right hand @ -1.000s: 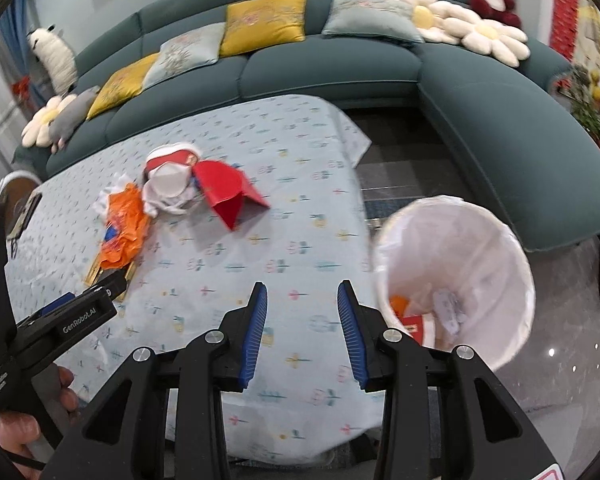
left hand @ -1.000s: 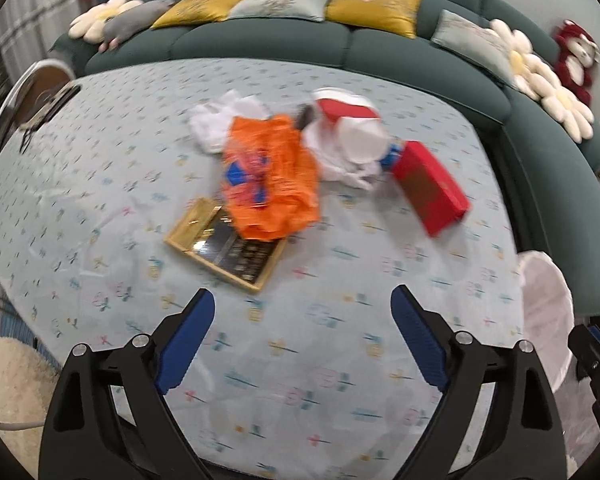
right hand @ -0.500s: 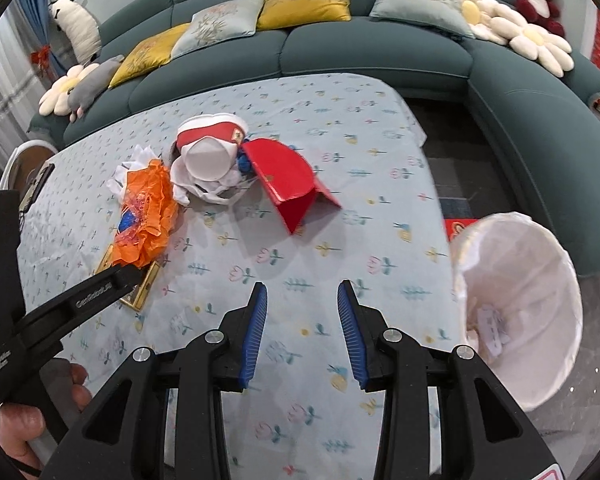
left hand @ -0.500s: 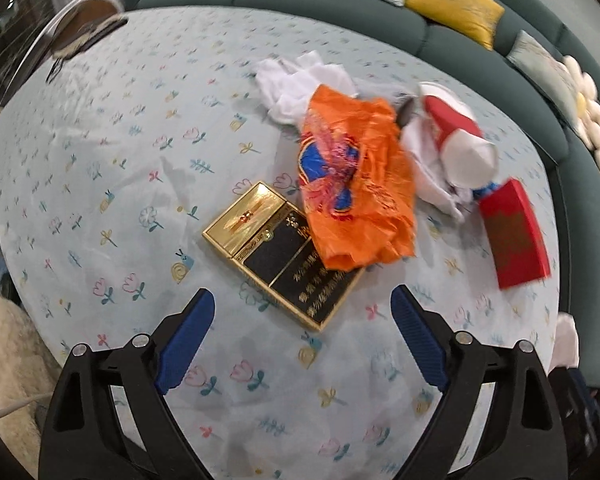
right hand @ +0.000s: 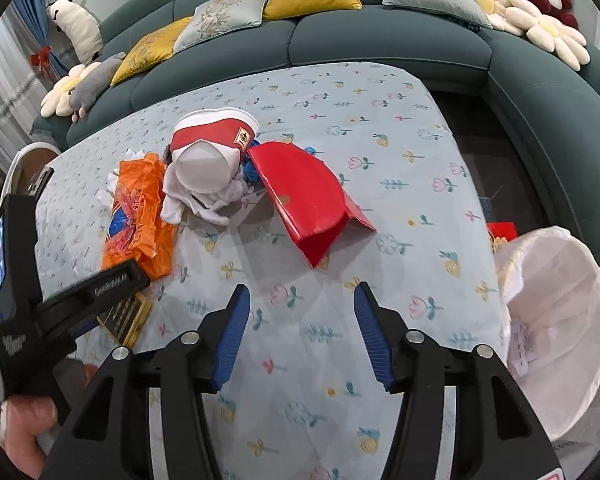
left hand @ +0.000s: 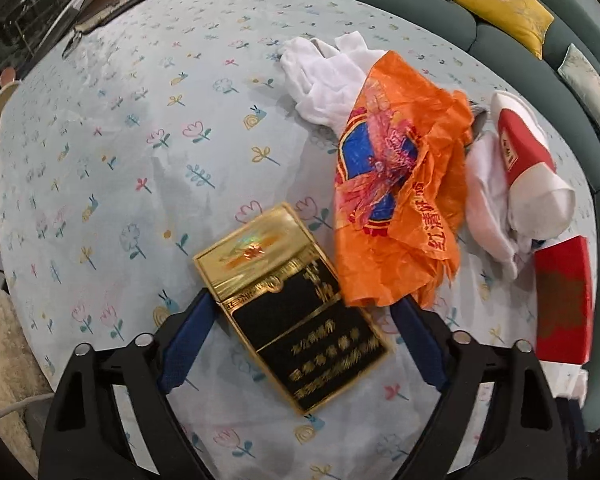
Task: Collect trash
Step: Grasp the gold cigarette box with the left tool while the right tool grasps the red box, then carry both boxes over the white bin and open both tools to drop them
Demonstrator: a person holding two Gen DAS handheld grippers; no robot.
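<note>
Left gripper [left hand: 300, 340], jaws spread and just narrowing, straddles the gold box [left hand: 288, 304]; next it must pinch and lift it.

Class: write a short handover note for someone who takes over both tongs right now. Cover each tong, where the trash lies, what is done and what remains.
Left tongs: open, jaws just narrowing, astride the gold box, pads not yet pressing.
Right tongs: open, jaws just widening, empty, over bare tablecloth, facing the red box.
On the table: gold box, orange bag, white cloths, red-and-white cup, red box.
Bin: off the table's right edge, already some scraps inside.
Done: nothing lifted from this pile yet.
Left: grip each piece and drop it in the bin.
</note>
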